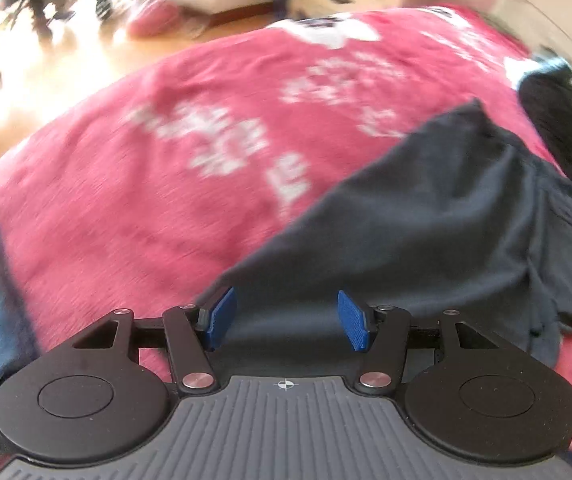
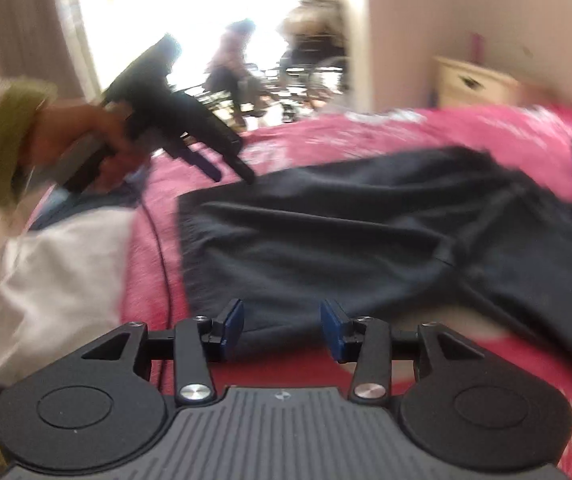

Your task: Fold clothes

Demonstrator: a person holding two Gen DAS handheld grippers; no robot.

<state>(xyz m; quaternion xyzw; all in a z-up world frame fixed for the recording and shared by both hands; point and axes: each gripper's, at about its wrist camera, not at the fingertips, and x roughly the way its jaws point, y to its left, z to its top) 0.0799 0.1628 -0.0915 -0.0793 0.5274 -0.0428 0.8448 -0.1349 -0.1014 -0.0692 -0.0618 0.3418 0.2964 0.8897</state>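
On the bed (image 1: 133, 216), over a pink blanket (image 2: 366, 136) with white print, a dark garment (image 2: 326, 240) lies spread and partly creased, its long axis running from the near left toward the far right in the right wrist view. Its straight left edge faces the left hand-held gripper (image 2: 231, 172), whose fingertips hover just beside the garment's far left corner; whether they touch the cloth is too blurred to tell. The right hand-held gripper (image 2: 281, 326) sits at the garment's near edge, jaws apart, the hem lying between the blue pads (image 2: 233, 322) without being pinched. Seen from its own camera, the left hand-held gripper (image 1: 286, 320) also stands with jaws apart and nothing clamped, the cloth's corner just under and ahead of it.

My read is that the coming move turns on that left edge: both grippers are next to it, the left at the far corner, the right at the near hem, so either could take a corner and carry it toward the right across the garment.

A white cloth (image 2: 57, 276) lies to the near left, apart from the dark garment, and a dark heap (image 1: 554, 128) sits at the far right. The blanket's white print is too smeared to read; no brand or label shows
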